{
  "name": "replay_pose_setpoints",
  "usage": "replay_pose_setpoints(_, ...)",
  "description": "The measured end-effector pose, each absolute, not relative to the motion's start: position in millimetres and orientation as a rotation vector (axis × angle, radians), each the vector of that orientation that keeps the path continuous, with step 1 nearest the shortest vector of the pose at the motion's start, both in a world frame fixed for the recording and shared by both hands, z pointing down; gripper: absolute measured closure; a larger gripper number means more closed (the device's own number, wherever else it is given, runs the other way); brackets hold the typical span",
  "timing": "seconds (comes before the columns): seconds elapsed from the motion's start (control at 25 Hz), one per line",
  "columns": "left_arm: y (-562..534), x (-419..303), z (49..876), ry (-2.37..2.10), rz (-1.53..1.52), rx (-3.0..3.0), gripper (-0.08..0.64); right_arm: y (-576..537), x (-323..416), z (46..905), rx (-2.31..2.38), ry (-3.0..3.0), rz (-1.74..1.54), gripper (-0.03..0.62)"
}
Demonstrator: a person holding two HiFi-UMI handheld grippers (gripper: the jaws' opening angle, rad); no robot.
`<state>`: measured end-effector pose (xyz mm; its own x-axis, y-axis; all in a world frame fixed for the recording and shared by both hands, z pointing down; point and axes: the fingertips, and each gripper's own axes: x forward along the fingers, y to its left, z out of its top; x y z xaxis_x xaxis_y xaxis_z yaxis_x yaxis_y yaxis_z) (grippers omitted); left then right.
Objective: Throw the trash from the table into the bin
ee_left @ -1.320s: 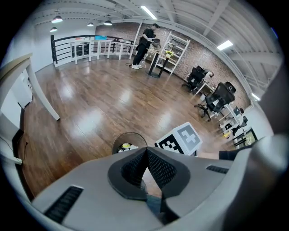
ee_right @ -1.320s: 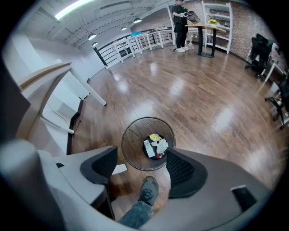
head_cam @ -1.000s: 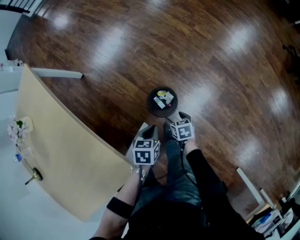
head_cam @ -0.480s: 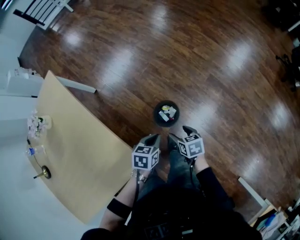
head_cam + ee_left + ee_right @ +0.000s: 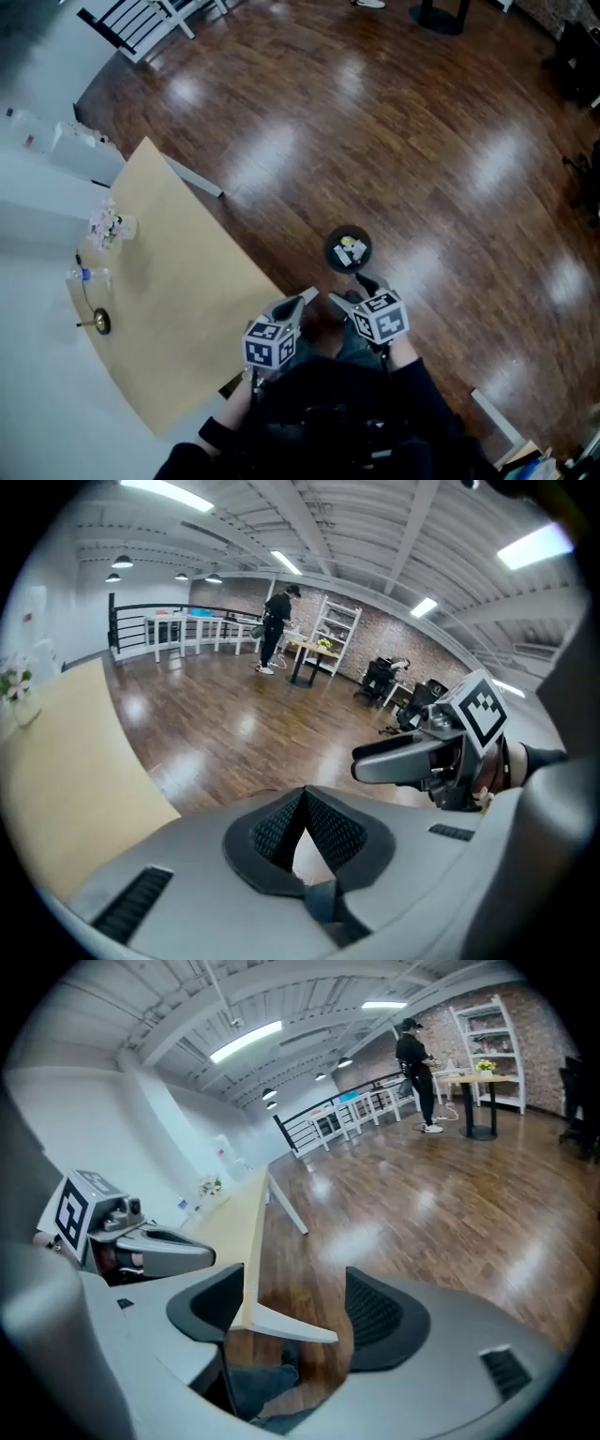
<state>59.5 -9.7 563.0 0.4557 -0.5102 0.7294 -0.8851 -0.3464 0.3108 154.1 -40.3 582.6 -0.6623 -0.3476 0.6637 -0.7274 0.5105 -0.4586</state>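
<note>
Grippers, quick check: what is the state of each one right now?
Left gripper: shut, nothing between its jaws.
Right gripper: open, holding nothing.

Bin on floor, rt of table; trash in bin.

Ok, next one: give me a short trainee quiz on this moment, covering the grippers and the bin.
1. True or false: the left gripper has its jaws apart.
2. The bin stands: A on the table; B on the wooden floor; C on a stool.
3. Which gripper has open jaws with nothing between them?
Key: 1 false, they are together; 2 B; 3 the right gripper.
</note>
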Motion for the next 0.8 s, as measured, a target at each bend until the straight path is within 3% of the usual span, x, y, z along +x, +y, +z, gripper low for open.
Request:
replay_pose_setpoints(0.12,7,41,547,-1.19,0.516,1.951,0.554,-43,120,545,0.802,-2.415,0.95,0.253)
replay_pose_setpoints(0.2,16,32,529,-1.168,0.404,1.971,0.554,-61,97,501,0.806,-2.565,0.839,0.505)
replay_pose_setpoints(0.24,19,32,516,-1.135,0.345,2.007,0.554,-77,86,470,0.818,-2.648,0.777,0.529)
replay_pose_setpoints(0.36,34,62,459,-0.823,0.151,2.203,0.525,-143,59,340,0.924,-2.889,0.479,0.546)
replay_pose_setpoints(0.48,59,126,393,-0.36,0.115,2.488,0.33,-202,53,195,1.156,-2.964,0.098,0.545)
replay_pose_setpoints(0.56,80,155,361,-0.115,0.181,2.664,0.296,-220,53,113,1.349,-2.944,-0.097,0.545)
replay_pose_setpoints(0.72,120,182,310,0.234,0.235,2.9,0.297,-210,51,-27,1.676,-2.943,-0.396,0.545)
replay_pose_setpoints(0.8,128,188,293,0.231,0.245,2.996,0.353,-193,53,-80,1.817,-2.944,-0.521,0.545)
